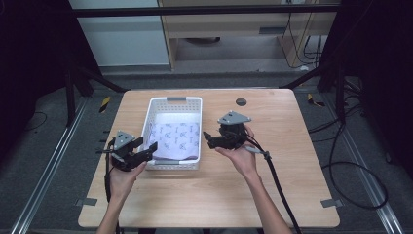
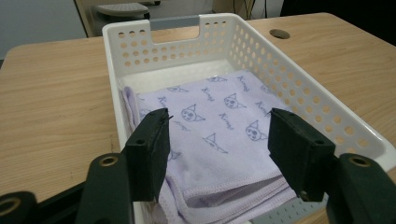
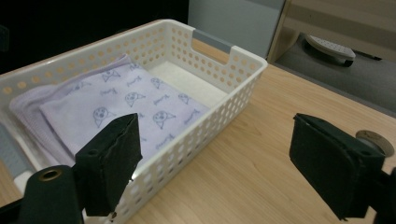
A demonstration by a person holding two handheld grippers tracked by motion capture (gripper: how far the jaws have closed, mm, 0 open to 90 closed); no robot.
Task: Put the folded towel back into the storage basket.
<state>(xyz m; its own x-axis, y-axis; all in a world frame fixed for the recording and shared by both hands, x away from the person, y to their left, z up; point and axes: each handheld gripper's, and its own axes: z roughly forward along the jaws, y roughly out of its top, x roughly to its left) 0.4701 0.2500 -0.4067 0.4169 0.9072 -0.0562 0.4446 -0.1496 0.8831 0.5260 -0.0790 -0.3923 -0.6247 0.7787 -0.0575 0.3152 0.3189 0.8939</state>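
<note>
Left claw [image 2: 217, 154] released, jaws wide, at near end of basket [image 1: 146, 124], aimed at folded lilac towel [image 2: 219, 140] lying inside basket, so I can pinch its edge. Right claw [image 3: 229, 168] released too, beside basket over counter [image 3: 252, 154], leaving room.

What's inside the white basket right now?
The white basket holds one folded lilac towel printed with small faces, lying toward its near end; the bare floor shows at the far end. Whatever lies under the towel is covered. Both grippers, left and right, are open outside it.
</note>
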